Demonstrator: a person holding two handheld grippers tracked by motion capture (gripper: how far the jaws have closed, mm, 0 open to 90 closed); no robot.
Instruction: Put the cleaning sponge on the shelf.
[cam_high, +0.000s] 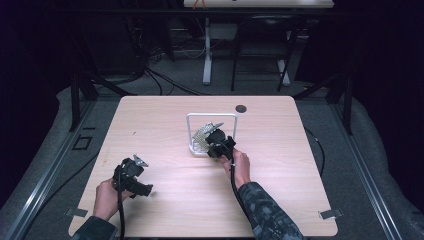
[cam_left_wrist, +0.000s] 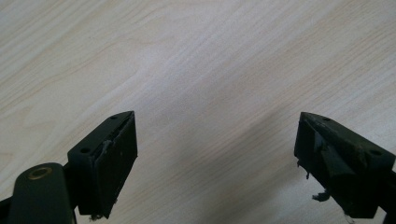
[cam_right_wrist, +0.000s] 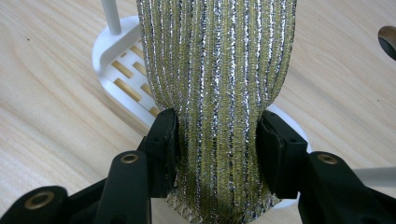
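Currently the right gripper (cam_high: 216, 141) is clenched on a sparkly gold-and-silver striped cloth (cam_right_wrist: 219, 84), jaws pinching it from both sides low down, with the cloth bunched between them. It sits at the white rack (cam_high: 192, 131) near the middle of the wooden table (cam_high: 150, 115), slightly right of centre. In the right gripper view the cloth rises up past the jaws and covers much of the rack's slotted white base (cam_right_wrist: 119, 67); one thin white post (cam_right_wrist: 111, 16) stands at far left. Cannot tell whether the cloth hangs over the rack's top bar or just leans against it.

Left gripper (cam_high: 131, 175) is released, jaws wide apart over bare table at near left, holding nothing, well apart from the rack.

Risks, as a guess: the rack looks light, so pulling the cloth sideways could drag or tip it, since the other hand isn't steadying the base. The grip is on a gathered fold, so the slick metallic fabric could slip out or snag on a post. A dark round spot (cam_high: 241, 108) lies beyond the rack on the far side.
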